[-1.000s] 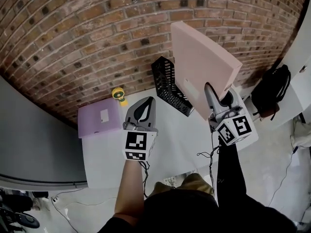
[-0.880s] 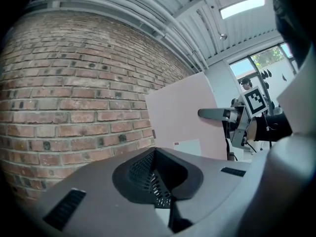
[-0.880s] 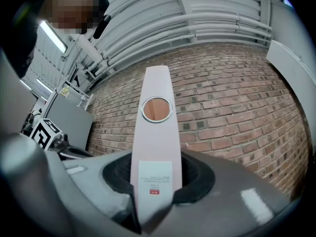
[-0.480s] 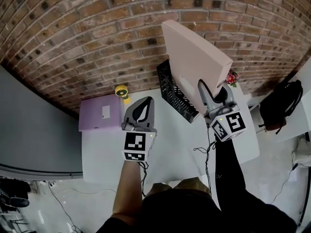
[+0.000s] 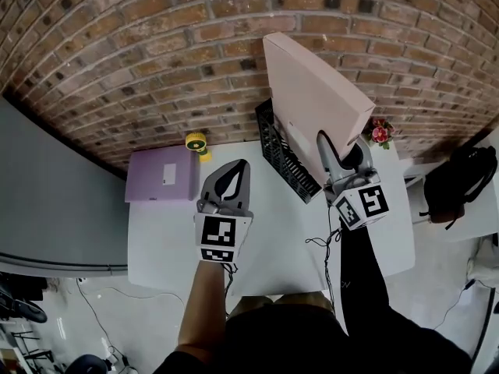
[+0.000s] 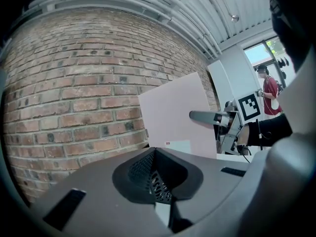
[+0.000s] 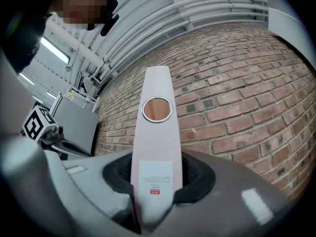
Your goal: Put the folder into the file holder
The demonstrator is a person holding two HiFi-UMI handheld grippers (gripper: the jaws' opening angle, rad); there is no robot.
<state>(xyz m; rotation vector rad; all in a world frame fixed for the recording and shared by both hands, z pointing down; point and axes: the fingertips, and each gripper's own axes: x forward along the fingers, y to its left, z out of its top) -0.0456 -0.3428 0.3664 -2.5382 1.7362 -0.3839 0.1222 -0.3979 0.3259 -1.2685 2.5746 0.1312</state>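
right gripper jaws clamp pink folder by its spine near file holder; left gripper jaws closed.

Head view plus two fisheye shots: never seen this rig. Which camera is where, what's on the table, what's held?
There is no robot here. A person holds a two-jaw gripper in each hand, and the marker cubes are part of the grippers. The head view looks down from a camera on the person's head. The other two cameras ride on the grippers and look along their jaws. On the white table by the brick wall are a black mesh file holder, a purple folder lying flat and a small yellow object. The right gripper has its jaws shut on a pink folder, held upright near the holder. The left gripper has its jaws together and holds nothing.
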